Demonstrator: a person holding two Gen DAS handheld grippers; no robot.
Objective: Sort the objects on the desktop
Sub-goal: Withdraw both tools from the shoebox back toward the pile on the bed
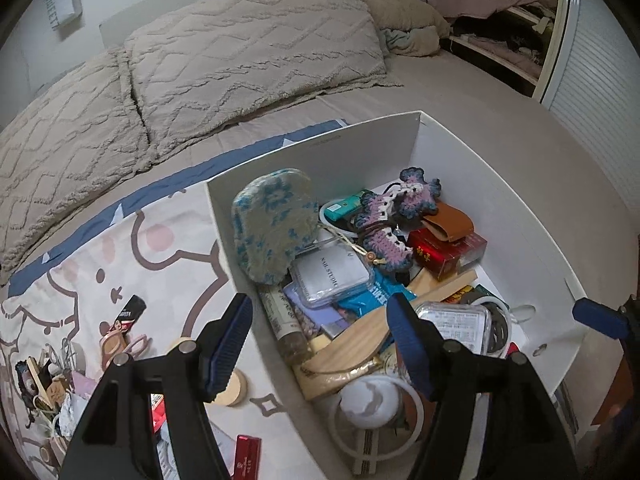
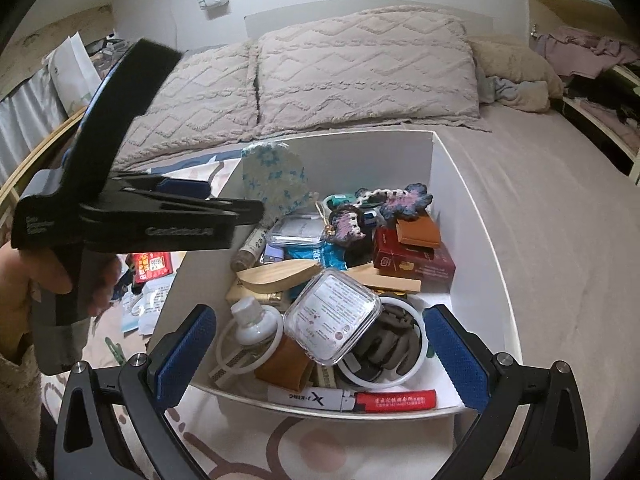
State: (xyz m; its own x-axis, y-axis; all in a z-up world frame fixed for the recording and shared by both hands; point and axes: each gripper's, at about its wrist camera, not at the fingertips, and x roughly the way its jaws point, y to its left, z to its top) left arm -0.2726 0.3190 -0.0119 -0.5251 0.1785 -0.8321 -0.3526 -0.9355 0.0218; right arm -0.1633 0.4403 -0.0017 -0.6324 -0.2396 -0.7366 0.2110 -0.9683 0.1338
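- The white rectangular cardboard box sits on the bed as the collection bin and holds most of the sorted items.
- The left gripper hovers over the box's wall, fingers wide, holding nothing.
- The right gripper stands wide and empty at the near rim.
- Loose small items remain on the printed blanket.
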